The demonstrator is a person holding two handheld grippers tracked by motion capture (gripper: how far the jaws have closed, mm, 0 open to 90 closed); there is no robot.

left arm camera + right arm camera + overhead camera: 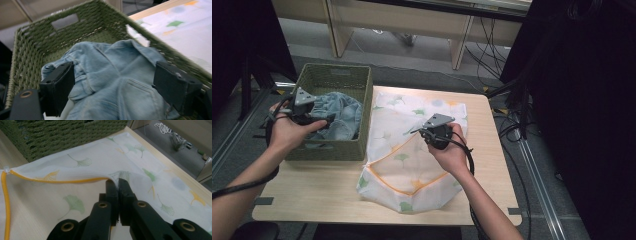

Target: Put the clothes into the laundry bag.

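High view: left tool (319, 121) over green basket (333, 85) holding denim garment (343, 112); mesh bag (412, 150) on tabletop (312, 192).
Left gripper view: jaws spread, denim between, unpinched.
Right gripper view: right tool (118, 182) pinching bag's rim.

Light wooden table (337, 192), pale grain, rounded corners. Green woven basket (332, 150) stands on left rear part, its left side reaching table's left edge. White mesh laundry bag (397, 130), ginkgo-leaf print and orange trim, lies spread across middle, just beside basket, from rear edge toward front. Bare wood along front and right side.
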